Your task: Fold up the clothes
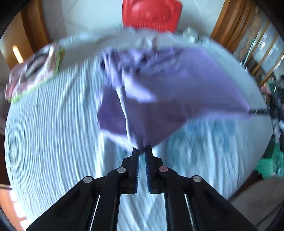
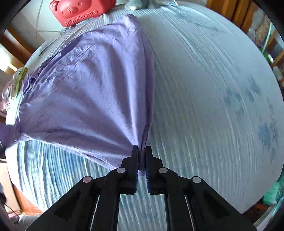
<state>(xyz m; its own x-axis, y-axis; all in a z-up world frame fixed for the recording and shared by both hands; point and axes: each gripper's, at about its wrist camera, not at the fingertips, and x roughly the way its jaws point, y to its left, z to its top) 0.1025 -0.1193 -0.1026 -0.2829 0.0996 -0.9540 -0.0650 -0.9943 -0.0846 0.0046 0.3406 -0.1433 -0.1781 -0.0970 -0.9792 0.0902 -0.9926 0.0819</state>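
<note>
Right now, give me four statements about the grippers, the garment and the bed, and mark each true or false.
1. The left gripper is shut on the purple garment. True.
2. The right gripper is open and holds nothing. False: it too pinches the purple garment.
3. The garment lies neatly folded. False: it is spread and wrinkled, stretched between both grippers.
4. A red Rilakkuma item sits at the far edge of the striped bedsheet. True.

Left view motion-blurred; purple garment (image 1: 159, 92) folds indistinct; red box (image 1: 151, 14) cropped.
</note>
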